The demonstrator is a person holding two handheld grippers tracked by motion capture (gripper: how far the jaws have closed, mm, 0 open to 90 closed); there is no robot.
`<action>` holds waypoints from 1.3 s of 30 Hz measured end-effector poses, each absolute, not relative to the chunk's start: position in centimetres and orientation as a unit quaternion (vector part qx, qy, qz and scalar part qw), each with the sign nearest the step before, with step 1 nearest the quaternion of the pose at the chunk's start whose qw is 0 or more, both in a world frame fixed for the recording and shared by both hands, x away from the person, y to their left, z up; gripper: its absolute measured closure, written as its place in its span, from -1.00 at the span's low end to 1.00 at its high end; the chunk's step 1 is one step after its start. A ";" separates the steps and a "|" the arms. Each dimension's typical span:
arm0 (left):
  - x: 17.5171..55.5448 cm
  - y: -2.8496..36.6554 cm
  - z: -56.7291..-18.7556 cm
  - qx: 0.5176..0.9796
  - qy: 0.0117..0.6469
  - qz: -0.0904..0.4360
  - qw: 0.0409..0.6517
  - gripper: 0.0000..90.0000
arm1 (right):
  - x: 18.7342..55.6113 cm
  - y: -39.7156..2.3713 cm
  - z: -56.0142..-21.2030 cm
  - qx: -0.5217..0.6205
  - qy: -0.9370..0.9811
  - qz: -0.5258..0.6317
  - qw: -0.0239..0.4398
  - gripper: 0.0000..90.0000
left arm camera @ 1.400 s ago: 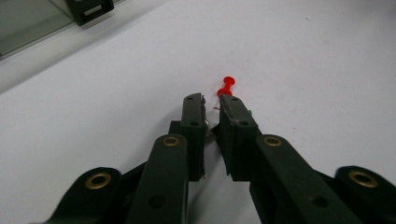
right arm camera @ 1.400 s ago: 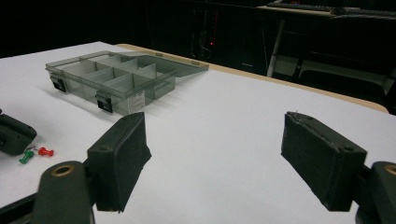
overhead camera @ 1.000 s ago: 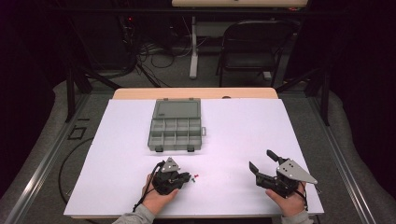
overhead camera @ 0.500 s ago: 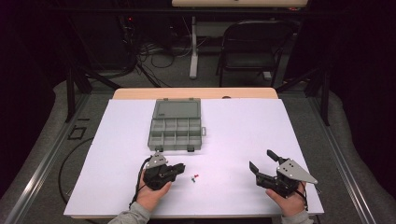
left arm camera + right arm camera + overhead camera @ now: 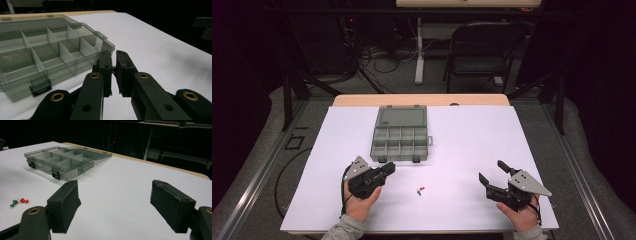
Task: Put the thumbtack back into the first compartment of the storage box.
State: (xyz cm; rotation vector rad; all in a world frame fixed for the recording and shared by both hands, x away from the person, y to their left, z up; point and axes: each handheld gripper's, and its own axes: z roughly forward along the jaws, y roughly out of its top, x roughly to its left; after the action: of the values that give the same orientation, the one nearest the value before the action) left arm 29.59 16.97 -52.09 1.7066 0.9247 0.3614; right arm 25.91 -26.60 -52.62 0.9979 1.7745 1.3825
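Left gripper (image 5: 388,169) sits just before the open compartment box (image 5: 401,134), jaws nearly together (whether anything is pinched, I cannot tell). Two pushpins, green (image 5: 418,192) and red (image 5: 422,188), lie mid-table. Right gripper (image 5: 493,173) gapes wide, holding nothing.

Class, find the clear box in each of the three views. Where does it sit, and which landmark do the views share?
High view: box at centre, slightly left.
Left gripper view: box across the left half.
Right gripper view: box at upper left.
Shared landmark: tan table edge behind it.
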 end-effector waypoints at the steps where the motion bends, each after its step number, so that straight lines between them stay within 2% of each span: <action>1: 29.6 17.1 -52.0 0.721 0.392 0.155 0.551 0.85 | 25.9 -26.6 -52.6 0.382 0.680 0.529 0.334 -0.51; 14: 30.9 18.6 -50.9 0.717 0.413 0.173 0.535 0.85 | 26.1 -26.6 -52.7 0.385 0.681 0.529 0.330 -0.51; 29: 35.6 20.2 -46.9 0.706 0.453 0.177 0.515 0.86 | 26.2 -26.3 -52.9 0.387 0.684 0.525 0.328 -0.51; 39: 40.0 20.0 -45.7 0.724 0.482 0.160 0.466 0.85 | 26.1 -26.3 -52.9 0.386 0.683 0.525 0.329 -0.51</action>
State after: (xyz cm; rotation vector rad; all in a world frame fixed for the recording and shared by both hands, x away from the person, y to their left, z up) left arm 39.99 19.97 -45.67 1.7776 1.1839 0.3933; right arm 26.06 -26.28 -52.86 1.0107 1.7882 1.3743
